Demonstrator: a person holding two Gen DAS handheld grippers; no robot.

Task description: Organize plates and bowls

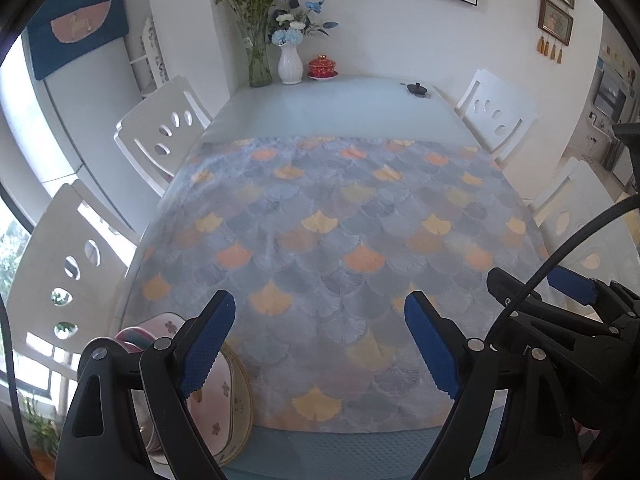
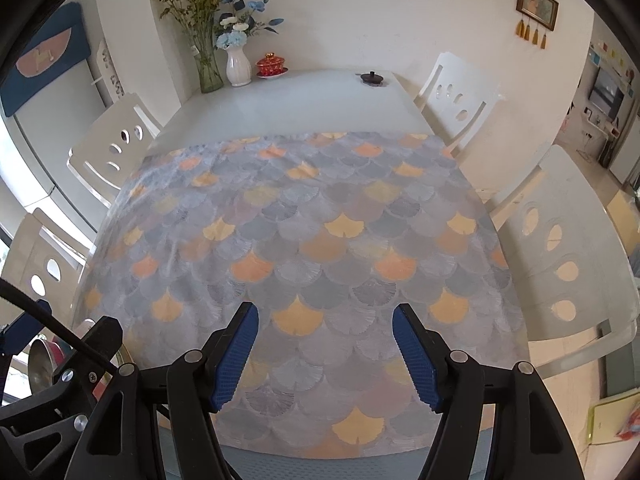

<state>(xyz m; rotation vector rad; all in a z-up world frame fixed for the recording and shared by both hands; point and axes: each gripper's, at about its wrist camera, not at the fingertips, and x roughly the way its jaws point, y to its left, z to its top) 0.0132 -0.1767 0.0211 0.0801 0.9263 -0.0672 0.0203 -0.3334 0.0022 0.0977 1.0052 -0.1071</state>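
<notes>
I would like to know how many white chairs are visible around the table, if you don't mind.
4: two on the left side, one farther and one nearer; two on the right side, one farther and one nearer. Others may be hidden behind the cameras.

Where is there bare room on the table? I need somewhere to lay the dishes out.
The patterned cloth ahead of both open grippers, left gripper and right gripper, is bare. So is the tabletop beyond, up to the vases, red lidded cup and black knob. Crowded: stacked plates at the near left corner.
</notes>
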